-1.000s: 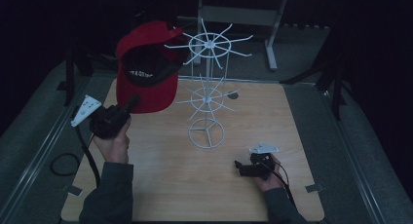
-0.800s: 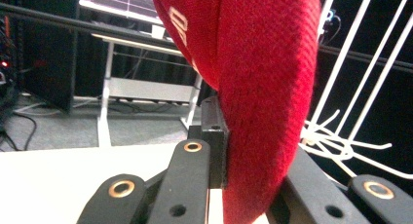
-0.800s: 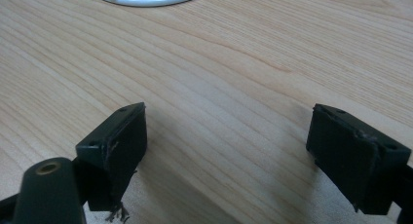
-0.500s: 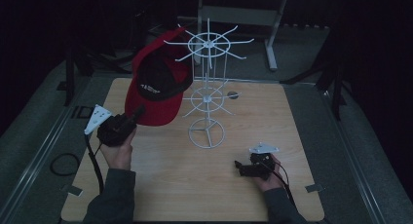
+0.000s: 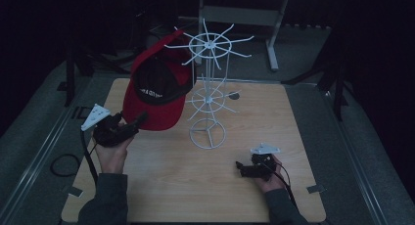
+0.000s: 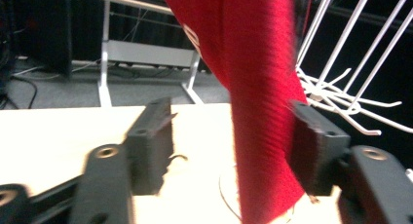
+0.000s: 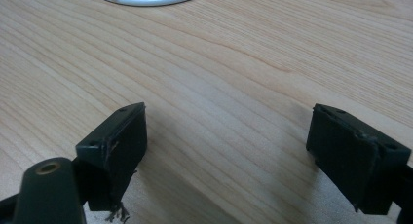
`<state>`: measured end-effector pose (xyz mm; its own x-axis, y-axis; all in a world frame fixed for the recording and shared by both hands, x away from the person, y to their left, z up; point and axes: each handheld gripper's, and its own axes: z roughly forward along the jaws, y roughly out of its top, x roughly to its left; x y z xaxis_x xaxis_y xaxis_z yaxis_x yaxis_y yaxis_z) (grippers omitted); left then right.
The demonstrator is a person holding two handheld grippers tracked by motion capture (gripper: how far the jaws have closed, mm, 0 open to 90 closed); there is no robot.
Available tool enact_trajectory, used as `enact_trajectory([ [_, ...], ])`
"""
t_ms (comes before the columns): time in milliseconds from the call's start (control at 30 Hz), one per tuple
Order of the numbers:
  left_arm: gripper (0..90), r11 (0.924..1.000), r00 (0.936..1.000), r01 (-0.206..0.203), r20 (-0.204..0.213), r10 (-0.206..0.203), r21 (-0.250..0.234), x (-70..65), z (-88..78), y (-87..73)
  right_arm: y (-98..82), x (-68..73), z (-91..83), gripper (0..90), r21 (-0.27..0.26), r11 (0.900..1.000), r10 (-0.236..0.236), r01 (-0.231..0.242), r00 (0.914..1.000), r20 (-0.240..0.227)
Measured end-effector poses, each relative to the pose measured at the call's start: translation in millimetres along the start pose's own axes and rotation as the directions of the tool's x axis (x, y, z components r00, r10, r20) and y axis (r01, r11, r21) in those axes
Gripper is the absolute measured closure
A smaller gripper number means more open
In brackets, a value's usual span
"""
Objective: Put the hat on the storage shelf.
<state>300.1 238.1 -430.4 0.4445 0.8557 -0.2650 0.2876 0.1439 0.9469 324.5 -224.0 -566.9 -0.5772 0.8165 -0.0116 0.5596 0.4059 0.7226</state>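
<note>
The left gripper's fingers have just been opening off the red cap, now hung at the rack's nine o'clock; withdrawing remains, the right gripper idle and released.

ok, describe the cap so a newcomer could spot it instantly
Start at the wooden table and find the white wire rack standing mid-table. The cap hangs from a top prong on its left side, brim pointing down toward the left hand-held gripper. It is the only red thing there, with a black inside.
</note>
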Motion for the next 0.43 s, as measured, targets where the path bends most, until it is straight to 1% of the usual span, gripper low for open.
enact_trajectory([
  [133,28.3,0.9996,0.9999,0.012,0.004,-0.012,0.026,-0.7,-1.5,-2.3,-0.1,0.0,0.1,14.7,-0.001,1.000,-0.001,0.001,1.0000,0.000],
  [233,24.7,0.9995,0.9998,0.019,0.003,-0.019,0.024,-0.6,-3.9,-5.2,-0.1,0.2,0.1,14.7,-0.001,1.000,0.002,-0.002,1.0000,0.000],
  [367,22.8,0.9990,0.9990,0.038,0.023,-0.038,0.026,0.2,-4.5,-12.7,-0.1,0.1,0.0,14.8,0.000,1.000,0.001,-0.001,1.0000,0.000],
  [433,22.8,0.9988,0.9988,0.039,0.028,-0.040,0.028,-0.3,-4.5,-17.5,-0.1,0.1,0.1,14.7,-0.001,1.000,0.002,-0.002,1.0000,0.000],
])
